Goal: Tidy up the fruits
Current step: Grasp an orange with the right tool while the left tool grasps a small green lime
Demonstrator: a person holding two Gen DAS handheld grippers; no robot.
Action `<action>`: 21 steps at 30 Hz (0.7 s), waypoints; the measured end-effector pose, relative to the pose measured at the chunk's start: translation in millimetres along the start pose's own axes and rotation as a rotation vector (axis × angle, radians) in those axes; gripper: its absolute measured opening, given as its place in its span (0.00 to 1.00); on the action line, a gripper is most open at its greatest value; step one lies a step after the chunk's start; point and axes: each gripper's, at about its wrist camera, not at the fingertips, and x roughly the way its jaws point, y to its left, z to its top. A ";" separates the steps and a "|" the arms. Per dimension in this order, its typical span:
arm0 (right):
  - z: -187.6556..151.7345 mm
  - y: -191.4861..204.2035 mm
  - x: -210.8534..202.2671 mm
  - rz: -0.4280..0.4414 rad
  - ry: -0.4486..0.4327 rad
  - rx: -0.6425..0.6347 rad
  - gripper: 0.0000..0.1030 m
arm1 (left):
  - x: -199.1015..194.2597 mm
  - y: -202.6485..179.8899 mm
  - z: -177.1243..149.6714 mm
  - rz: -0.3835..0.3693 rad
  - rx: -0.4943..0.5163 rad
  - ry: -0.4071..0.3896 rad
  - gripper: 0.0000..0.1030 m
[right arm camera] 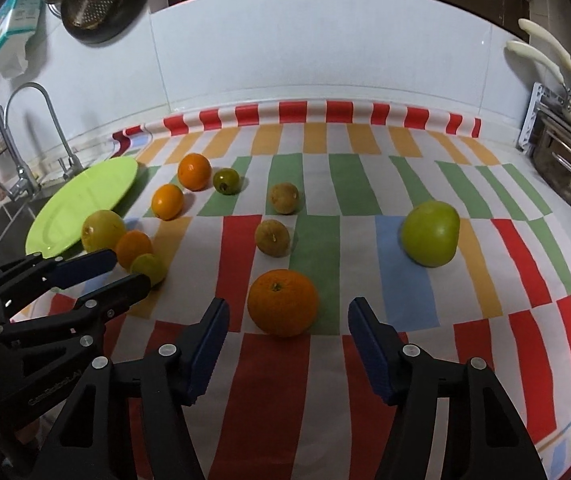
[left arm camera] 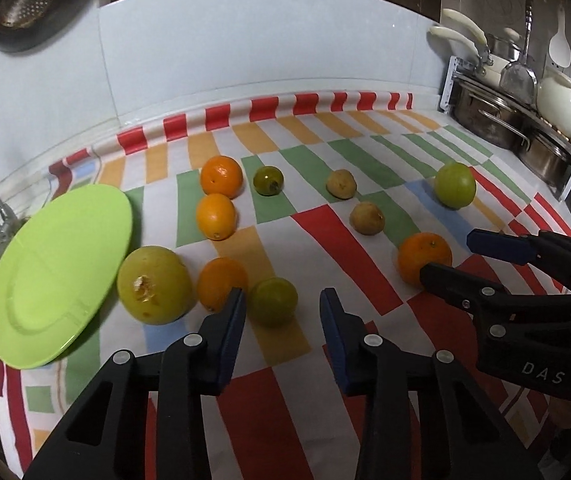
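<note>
Ten fruits lay loose on your striped cloth [right arm camera: 269,376], none on the plate [left arm camera: 53,276], which sat far left of your left gripper [left arm camera: 283,312]. That gripper's jaws stood apart and empty; a big yellow-green fruit [left arm camera: 155,284] and an orange [left arm camera: 221,282] lay just left of them, a small green fruit [left arm camera: 273,300] right before the gap. Your right gripper [right arm camera: 288,328] was spread wide too, an orange [right arm camera: 283,302] just ahead between its fingertips, untouched. A green apple [right arm camera: 431,234] lay beyond, right of those jaws.
</note>
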 end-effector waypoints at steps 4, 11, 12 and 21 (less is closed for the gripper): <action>1.2 -0.7 6.2 0.002 0.012 0.005 0.61 | 9.5 1.5 0.6 -0.004 -0.005 0.020 0.34; 3.9 -2.9 17.3 0.026 0.037 0.014 0.53 | 22.8 3.9 4.5 -0.020 -0.012 0.042 0.31; 4.3 -3.2 18.9 0.034 0.044 0.019 0.51 | 23.9 3.9 4.7 -0.022 -0.013 0.045 0.29; 4.8 -2.3 23.0 0.050 0.057 0.021 0.43 | 22.3 4.5 7.3 -0.047 -0.019 0.040 0.29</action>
